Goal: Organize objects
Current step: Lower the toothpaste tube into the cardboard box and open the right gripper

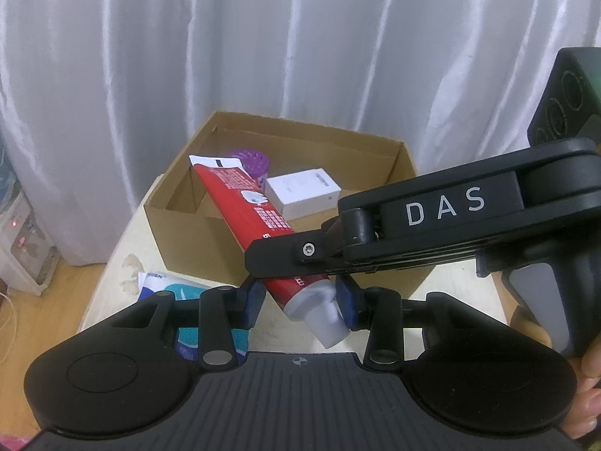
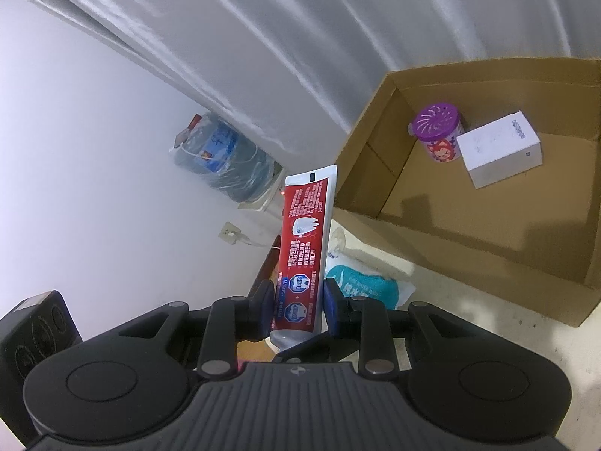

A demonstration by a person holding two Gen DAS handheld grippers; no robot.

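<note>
A red toothpaste tube (image 1: 244, 203) with a grey-white cap is held in the air in front of an open cardboard box (image 1: 180, 233). In the left wrist view my left gripper (image 1: 298, 300) is shut on the tube's cap end, and my right gripper (image 1: 285, 267) comes in from the right and clamps the tube just above it. The right wrist view shows the tube (image 2: 304, 233) standing upright between the right gripper (image 2: 298, 300) pads, its crimped end up. The box (image 2: 469, 263) lies to the right there.
Inside the box are a purple-lidded round container (image 2: 439, 131) and a small white carton (image 2: 499, 150). A teal and white packet (image 2: 360, 285) lies on the pale table in front of the box. White curtains hang behind; a water dispenser bottle (image 2: 221, 158) stands by the wall.
</note>
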